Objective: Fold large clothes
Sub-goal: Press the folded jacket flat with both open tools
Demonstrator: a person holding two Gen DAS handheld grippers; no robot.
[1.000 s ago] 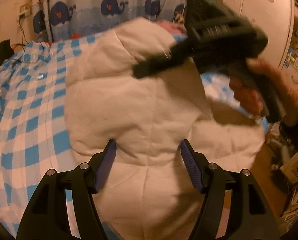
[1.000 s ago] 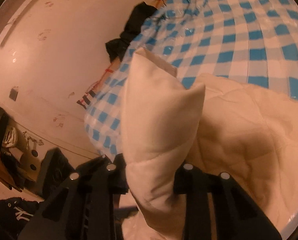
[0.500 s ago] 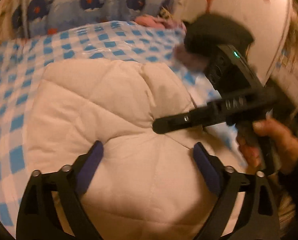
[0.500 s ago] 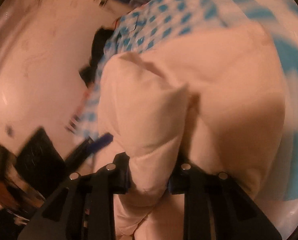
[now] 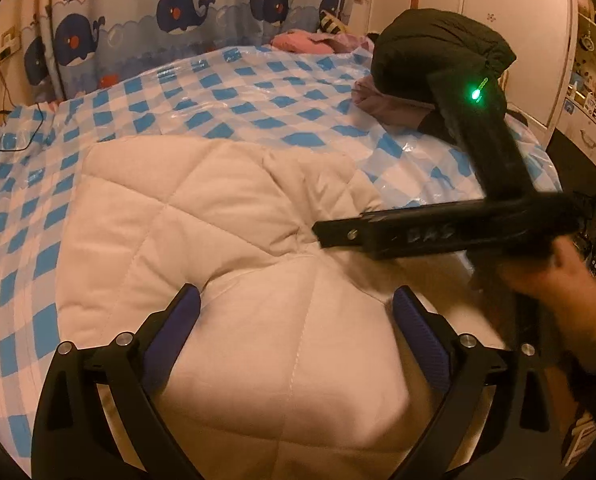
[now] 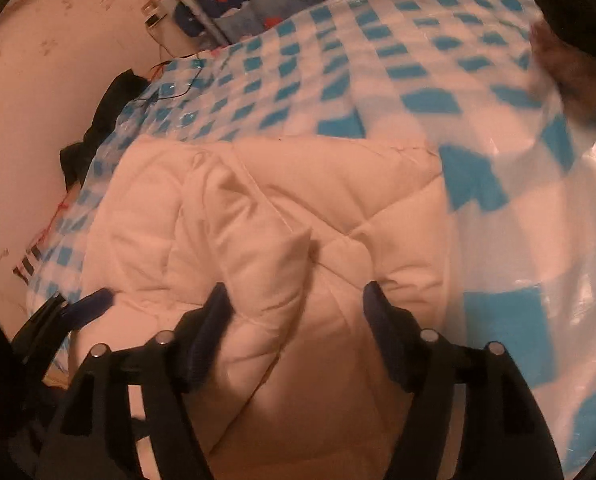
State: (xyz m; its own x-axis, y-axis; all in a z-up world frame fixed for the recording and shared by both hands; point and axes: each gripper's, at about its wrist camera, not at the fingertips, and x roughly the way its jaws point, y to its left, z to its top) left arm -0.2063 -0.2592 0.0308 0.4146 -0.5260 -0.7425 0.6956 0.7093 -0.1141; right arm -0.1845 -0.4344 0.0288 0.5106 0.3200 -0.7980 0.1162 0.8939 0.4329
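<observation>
Left wrist view: cream quilted garment [image 5: 234,264] folded into puffy block, near side of checked bed [image 5: 226,96]. Left tool [image 5: 294,316] spread wide, gripping nothing.
Right wrist view: right tool [image 6: 298,312] opening, garment fold [image 6: 258,240] between jaws, touching left pad.

open blue-checked bedcover [image 5: 258,92] stretches free beyond the cream quilted garment [image 5: 202,208]; a dark bundle [image 5: 437,52] blocks the far right corner, and the right gripper [image 5: 317,236], its jaws opening, bars the garment's right side.
</observation>
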